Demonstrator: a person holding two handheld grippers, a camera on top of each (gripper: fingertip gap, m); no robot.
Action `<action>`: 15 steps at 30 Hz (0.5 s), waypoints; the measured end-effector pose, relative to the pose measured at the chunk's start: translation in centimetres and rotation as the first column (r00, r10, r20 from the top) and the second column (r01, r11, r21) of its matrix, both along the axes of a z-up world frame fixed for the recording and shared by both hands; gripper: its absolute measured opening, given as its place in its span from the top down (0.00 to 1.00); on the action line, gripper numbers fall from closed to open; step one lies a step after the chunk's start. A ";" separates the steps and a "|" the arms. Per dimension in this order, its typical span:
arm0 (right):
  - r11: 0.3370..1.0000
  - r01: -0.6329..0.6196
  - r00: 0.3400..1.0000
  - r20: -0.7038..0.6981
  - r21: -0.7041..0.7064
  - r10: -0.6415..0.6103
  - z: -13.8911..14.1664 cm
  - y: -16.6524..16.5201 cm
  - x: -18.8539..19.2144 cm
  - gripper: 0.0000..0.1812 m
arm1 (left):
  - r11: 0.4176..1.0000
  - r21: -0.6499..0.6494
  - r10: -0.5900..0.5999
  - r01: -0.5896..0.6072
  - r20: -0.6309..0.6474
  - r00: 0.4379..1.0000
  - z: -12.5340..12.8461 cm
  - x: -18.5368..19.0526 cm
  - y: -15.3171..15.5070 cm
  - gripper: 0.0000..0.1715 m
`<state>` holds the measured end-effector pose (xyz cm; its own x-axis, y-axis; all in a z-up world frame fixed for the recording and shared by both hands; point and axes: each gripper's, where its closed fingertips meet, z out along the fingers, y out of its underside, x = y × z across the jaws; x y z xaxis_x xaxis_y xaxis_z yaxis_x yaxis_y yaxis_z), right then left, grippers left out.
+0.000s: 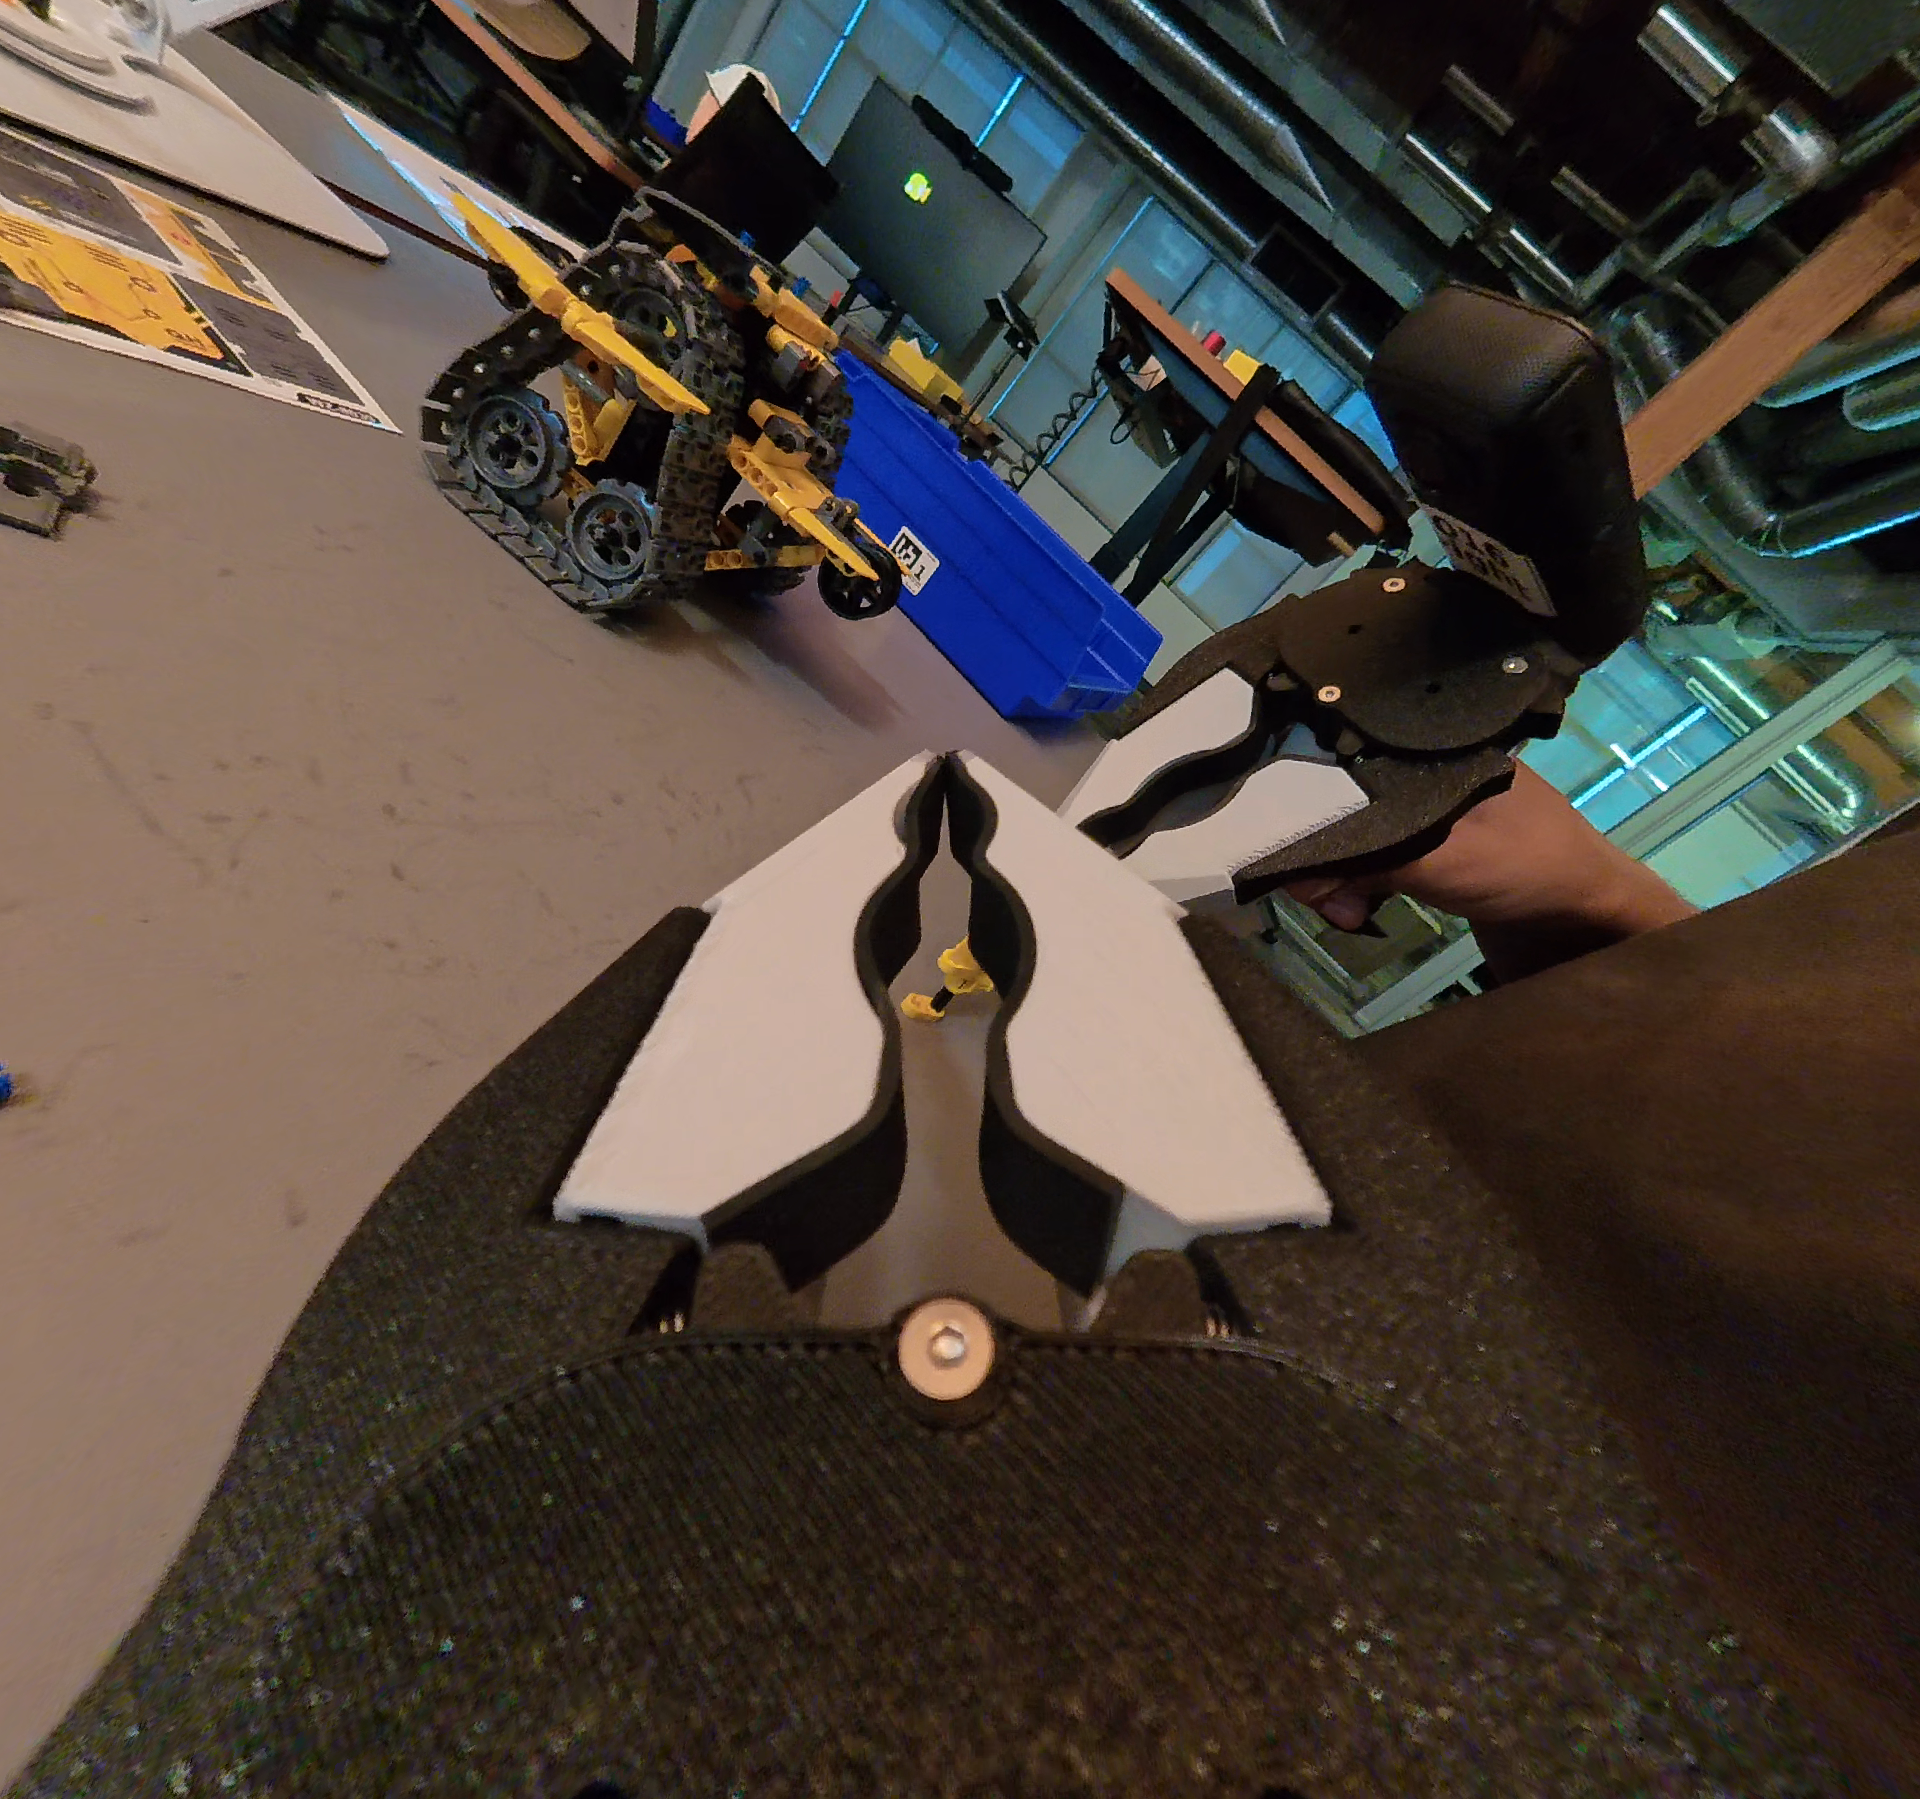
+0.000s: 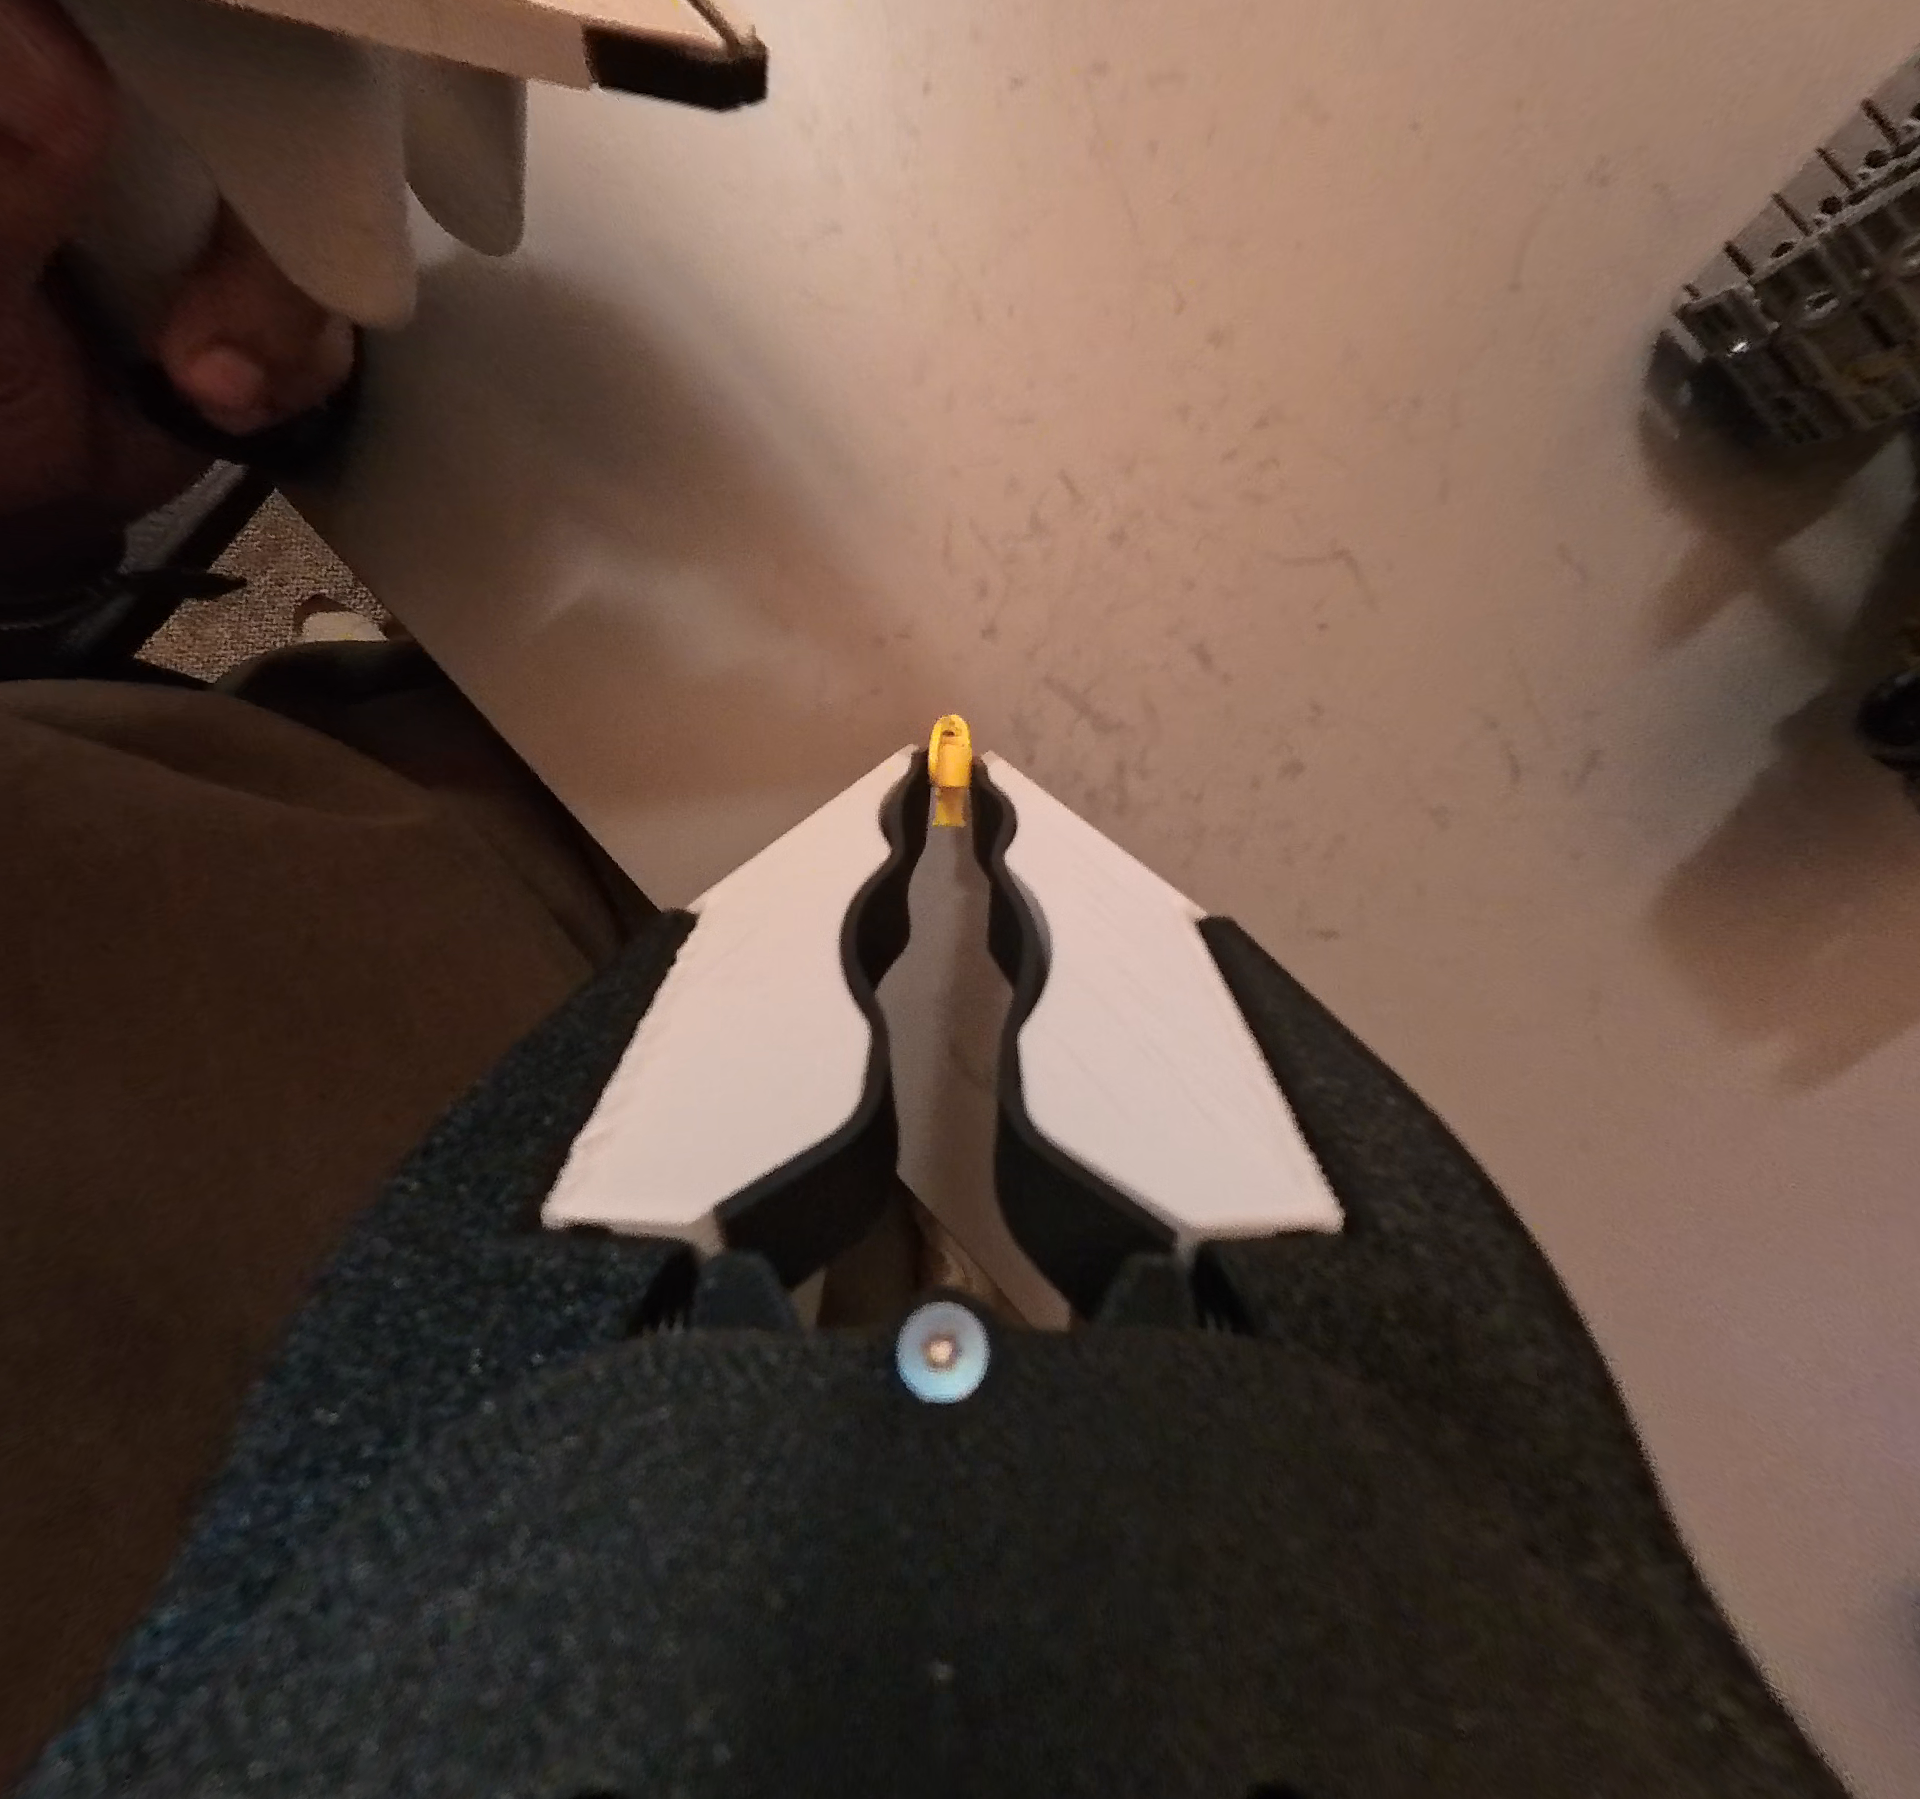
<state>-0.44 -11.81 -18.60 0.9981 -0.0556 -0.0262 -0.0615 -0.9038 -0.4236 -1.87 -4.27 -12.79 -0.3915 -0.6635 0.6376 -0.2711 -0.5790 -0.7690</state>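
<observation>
My left gripper [image 1: 948, 764] is shut with its tips touching and nothing between them, held above the grey table [image 1: 312, 866]. Through the gap behind its tips I see a small yellow and black brick part [image 1: 948, 986]; I cannot tell whether it lies on the table. My right gripper [image 2: 948, 775] is shut on a small yellow brick part [image 2: 950, 750] just above the table [image 2: 1299, 347]. In the left wrist view the right gripper [image 1: 1101, 814] is close on the right, held by a hand [image 1: 1475, 866]. A yellow and grey tracked brick vehicle [image 1: 623, 440] stands farther off.
A blue bin [image 1: 997, 565] sits behind the vehicle. A printed instruction sheet [image 1: 156, 295] and a small grey brick assembly [image 1: 36, 492] lie at the left. In the right wrist view a grey tracked section [image 2: 1808, 295] is at the right and the table edge [image 2: 457, 669] at the left. Some 10 cm of space lies between my two pairs of fingers.
</observation>
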 end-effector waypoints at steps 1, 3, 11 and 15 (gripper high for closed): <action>1.000 0.002 1.000 0.003 0.003 -0.002 0.0 0.0 0.0 0.96 | 1.000 -0.002 0.000 0.000 0.001 1.000 0.0 0.0 0.0 1.00; 1.000 0.002 1.000 0.017 0.012 -0.002 0.0 0.1 -0.1 0.96 | 1.000 -0.002 0.000 0.000 0.002 1.000 0.0 0.0 0.0 1.00; 0.999 0.031 0.999 0.005 0.026 -0.031 -0.3 -0.5 -0.1 0.96 | 1.000 0.008 -0.003 0.003 0.001 1.000 0.0 0.0 -0.1 1.00; 0.999 0.020 1.000 0.024 0.035 -0.021 -0.3 -0.4 -0.1 0.96 | 1.000 0.009 -0.004 0.004 0.001 1.000 0.0 -0.1 -0.2 1.00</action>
